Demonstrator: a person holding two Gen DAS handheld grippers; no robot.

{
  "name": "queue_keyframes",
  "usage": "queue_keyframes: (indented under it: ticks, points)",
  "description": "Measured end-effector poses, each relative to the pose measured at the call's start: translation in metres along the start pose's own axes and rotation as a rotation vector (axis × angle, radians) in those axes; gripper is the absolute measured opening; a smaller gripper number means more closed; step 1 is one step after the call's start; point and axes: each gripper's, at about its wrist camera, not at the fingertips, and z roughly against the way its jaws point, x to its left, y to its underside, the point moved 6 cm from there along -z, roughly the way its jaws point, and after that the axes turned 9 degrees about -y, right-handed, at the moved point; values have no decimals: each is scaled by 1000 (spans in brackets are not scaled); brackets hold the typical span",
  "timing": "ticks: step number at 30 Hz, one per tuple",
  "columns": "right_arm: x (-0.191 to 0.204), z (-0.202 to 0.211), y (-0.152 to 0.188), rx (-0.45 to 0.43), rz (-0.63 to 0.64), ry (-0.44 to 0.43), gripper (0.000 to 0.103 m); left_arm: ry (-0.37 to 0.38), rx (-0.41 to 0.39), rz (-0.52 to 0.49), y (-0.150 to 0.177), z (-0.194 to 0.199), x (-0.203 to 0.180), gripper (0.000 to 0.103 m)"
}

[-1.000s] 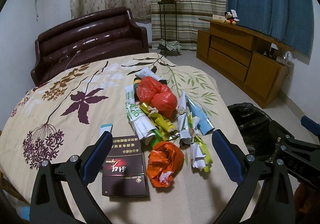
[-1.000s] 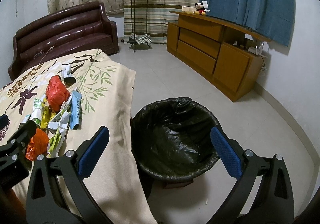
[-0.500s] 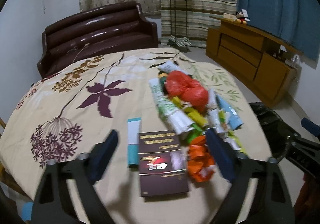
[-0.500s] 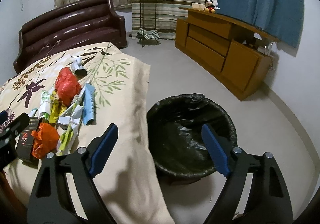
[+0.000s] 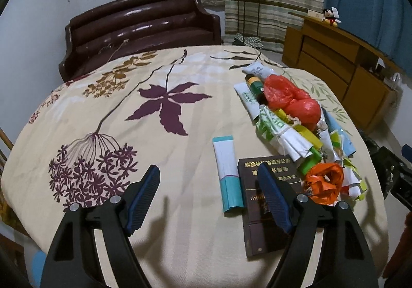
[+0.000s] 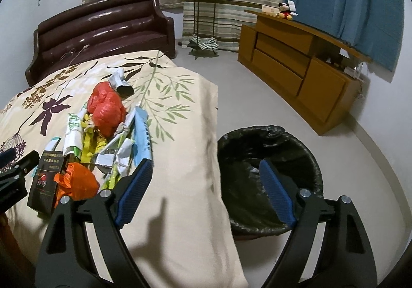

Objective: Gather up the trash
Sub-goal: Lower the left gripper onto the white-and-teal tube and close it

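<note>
Both hand-held grippers, left [image 5: 207,200] and right [image 6: 203,195], gape empty; the stiff dark box [image 5: 260,226] near the bed's [image 5: 108,118] edge grips best across its narrow sides.

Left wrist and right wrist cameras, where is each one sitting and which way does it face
Left wrist: on the left gripper, above the floral tablecloth, facing the sofa; own open fingers show.
Right wrist: on the right gripper, over the table's edge, facing the black-lined trash bin; own open fingers show.
Shared: red plastic bag, dark box.
</note>
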Motion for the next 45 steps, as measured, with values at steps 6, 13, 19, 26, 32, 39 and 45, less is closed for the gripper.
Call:
queue_keyframes:
  ticks: [6,13,19,26,32,39,45]
  points:
    - [7,-4,1,9,11,-6,83,21,-3,-10,1,3,-5,76]
    - [3,-2,1,7,4,-3,83,-15,23,18,2,-5,12,76]
    - [3,-2,0,10,6,-4,83,-51,58,7,8,-15,22,76]
    - [3,-3,1,15,12,0,83,-20,62,-2,6,-18,13,76]
    - [4,-5,5,22,14,-1,83,7,70,-9,3,-24,3,76]
    - [5,-7,4,22,12,-3,83,56,99,6,0,-30,4,72]
    - [5,-7,5,24,11,-3,83,37,96,-3,2,-30,7,69]
